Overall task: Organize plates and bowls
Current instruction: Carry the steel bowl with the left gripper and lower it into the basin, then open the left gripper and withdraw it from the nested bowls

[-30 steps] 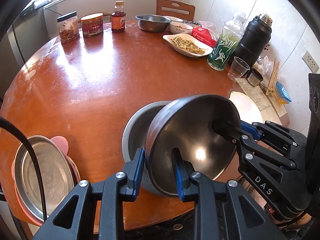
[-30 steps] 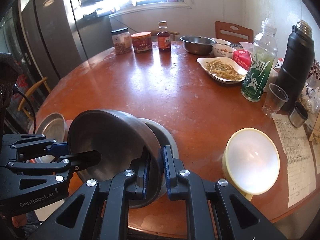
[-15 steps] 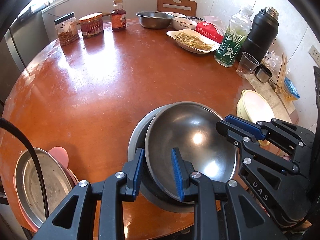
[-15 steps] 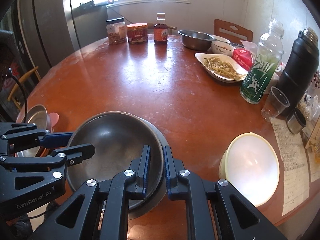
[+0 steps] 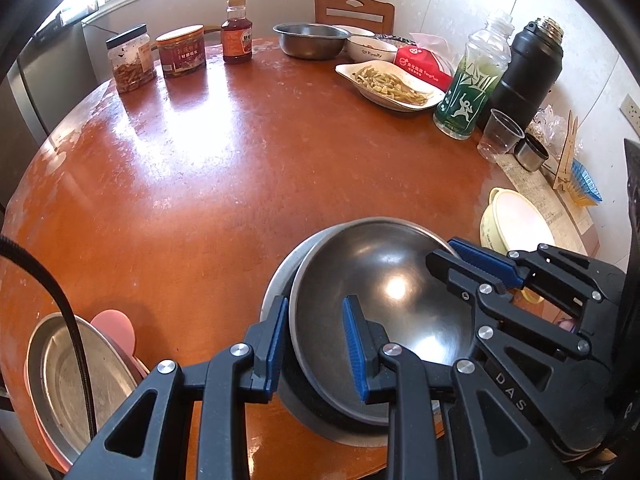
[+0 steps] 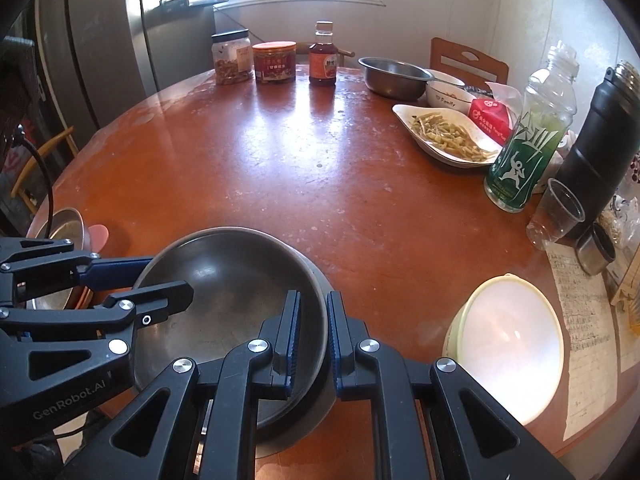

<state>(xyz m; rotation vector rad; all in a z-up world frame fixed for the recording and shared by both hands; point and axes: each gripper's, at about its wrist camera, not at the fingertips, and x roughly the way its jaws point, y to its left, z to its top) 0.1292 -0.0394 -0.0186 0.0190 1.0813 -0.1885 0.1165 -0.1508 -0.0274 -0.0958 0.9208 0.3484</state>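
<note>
My left gripper (image 5: pixel 316 348) and right gripper (image 6: pixel 312 340) each clamp opposite rims of the steel bowl (image 5: pixel 380 308), nested slightly askew inside the lower bowl (image 5: pixel 276 292).

Right tool (image 6: pixel 311 340) on steel bowl (image 6: pixel 224 280) rim
</note>
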